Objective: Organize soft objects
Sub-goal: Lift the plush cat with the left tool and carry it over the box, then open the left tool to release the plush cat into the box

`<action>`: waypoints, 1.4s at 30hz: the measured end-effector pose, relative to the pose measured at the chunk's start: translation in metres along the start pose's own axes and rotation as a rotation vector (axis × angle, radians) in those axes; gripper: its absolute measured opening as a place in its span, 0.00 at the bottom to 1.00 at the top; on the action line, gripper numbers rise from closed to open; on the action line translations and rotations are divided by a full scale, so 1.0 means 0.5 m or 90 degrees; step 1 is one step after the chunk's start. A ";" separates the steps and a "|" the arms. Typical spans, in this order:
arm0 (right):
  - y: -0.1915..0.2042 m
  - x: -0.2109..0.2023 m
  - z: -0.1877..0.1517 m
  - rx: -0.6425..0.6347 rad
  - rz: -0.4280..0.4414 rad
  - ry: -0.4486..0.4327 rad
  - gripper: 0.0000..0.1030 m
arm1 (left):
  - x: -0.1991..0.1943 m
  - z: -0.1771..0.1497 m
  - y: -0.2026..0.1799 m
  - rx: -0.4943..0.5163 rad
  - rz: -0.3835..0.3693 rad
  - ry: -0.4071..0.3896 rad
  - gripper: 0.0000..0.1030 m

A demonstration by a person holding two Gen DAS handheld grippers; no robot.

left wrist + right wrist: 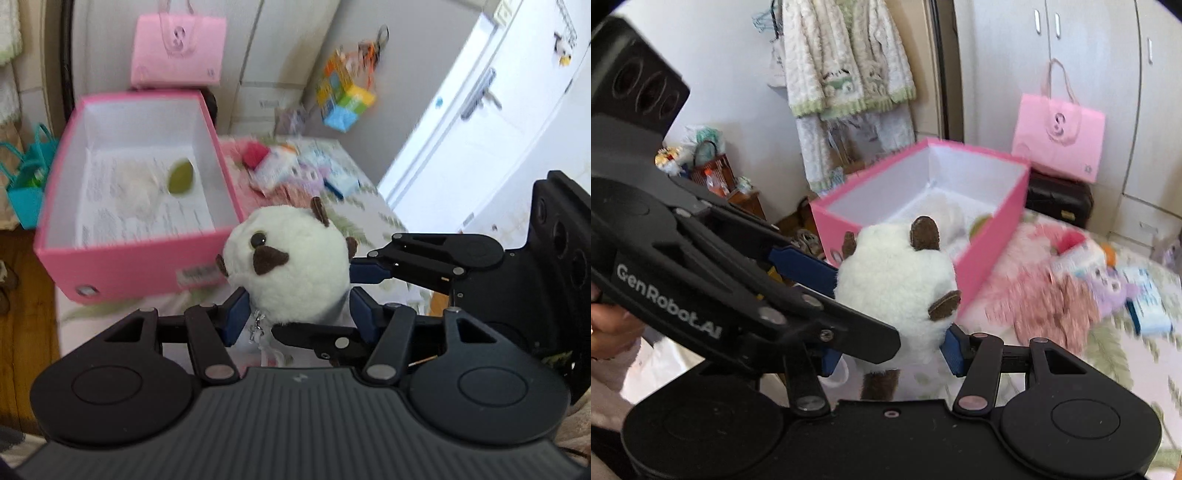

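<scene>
Left wrist: round white plush toy with brown ears (291,269) is pinched by left gripper (295,314) and right gripper (354,277); open pink cardboard box (129,266) sits beyond.

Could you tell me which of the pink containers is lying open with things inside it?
The pink box, open-topped with a green item inside; the pink bag stands upright behind it.

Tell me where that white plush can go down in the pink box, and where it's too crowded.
The pink box has bare floor along its near wall and left side; a pale plush and a green piece fill its far right part. Right of the box, the bed is crowded with pink plush and small packets. Both grippers grip the white plush.
</scene>
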State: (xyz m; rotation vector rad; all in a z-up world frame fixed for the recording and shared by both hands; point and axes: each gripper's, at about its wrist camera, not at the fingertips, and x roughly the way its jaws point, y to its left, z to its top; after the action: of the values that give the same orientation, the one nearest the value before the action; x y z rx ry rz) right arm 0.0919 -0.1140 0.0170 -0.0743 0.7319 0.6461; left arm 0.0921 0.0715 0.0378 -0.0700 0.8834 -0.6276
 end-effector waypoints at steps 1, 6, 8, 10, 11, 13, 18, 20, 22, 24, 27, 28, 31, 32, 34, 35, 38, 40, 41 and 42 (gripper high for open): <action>0.003 0.003 0.012 -0.002 0.005 -0.004 0.58 | -0.010 0.006 0.003 0.002 0.006 -0.009 0.56; 0.015 0.023 0.079 -0.020 0.013 -0.039 0.58 | -0.046 0.051 0.032 0.012 0.041 -0.058 0.55; 0.012 0.037 0.106 -0.024 0.021 -0.052 0.58 | -0.054 0.073 0.047 0.014 0.054 -0.077 0.55; 0.002 0.053 0.130 -0.025 0.030 -0.062 0.58 | -0.055 0.094 0.065 0.013 0.065 -0.093 0.55; -0.005 0.063 0.142 -0.025 0.036 -0.067 0.58 | -0.054 0.104 0.073 0.012 0.071 -0.100 0.55; -0.021 0.087 0.166 -0.019 0.047 -0.078 0.58 | -0.047 0.127 0.090 0.008 0.089 -0.120 0.55; -0.074 0.162 0.217 0.007 0.098 -0.075 0.58 | -0.013 0.182 0.144 -0.009 0.126 -0.135 0.55; -0.092 0.190 0.232 0.013 0.110 -0.065 0.58 | 0.009 0.203 0.167 -0.015 0.135 -0.130 0.55; -0.110 0.225 0.248 0.023 0.124 -0.046 0.58 | 0.032 0.221 0.186 -0.017 0.145 -0.130 0.54; -0.126 0.257 0.259 0.031 0.130 -0.027 0.58 | 0.060 0.239 0.208 -0.027 0.148 -0.123 0.55; -0.152 0.306 0.273 0.043 0.137 0.005 0.59 | 0.097 0.260 0.244 -0.040 0.149 -0.106 0.54; -0.157 0.321 0.277 0.041 0.137 0.015 0.59 | 0.109 0.265 0.256 -0.045 0.148 -0.098 0.54; -0.174 0.362 0.288 0.045 0.134 0.039 0.59 | 0.142 0.280 0.293 -0.065 0.142 -0.082 0.55; -0.180 0.376 0.292 0.042 0.136 0.048 0.59 | 0.152 0.284 0.304 -0.074 0.140 -0.077 0.55; -0.191 0.394 0.295 0.026 0.149 0.056 0.59 | 0.175 0.287 0.321 -0.090 0.148 -0.065 0.55; -0.198 0.399 0.295 0.027 0.152 0.054 0.59 | 0.185 0.287 0.329 -0.097 0.146 -0.065 0.55; -0.209 0.418 0.294 0.016 0.145 0.062 0.59 | 0.212 0.291 0.339 -0.101 0.146 -0.052 0.54; -0.211 0.430 0.296 0.002 0.141 0.067 0.60 | 0.226 0.293 0.344 -0.098 0.152 -0.051 0.55; -0.215 0.436 0.297 0.002 0.140 0.069 0.60 | 0.231 0.293 0.349 -0.102 0.154 -0.052 0.55; -0.218 0.442 0.297 0.007 0.141 0.072 0.61 | 0.238 0.296 0.353 -0.107 0.155 -0.052 0.55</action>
State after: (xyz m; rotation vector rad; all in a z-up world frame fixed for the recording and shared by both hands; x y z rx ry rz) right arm 0.3672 -0.0444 -0.0306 -0.0201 0.8603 0.8544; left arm 0.3425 0.1232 -0.0044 -0.1360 0.8485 -0.3208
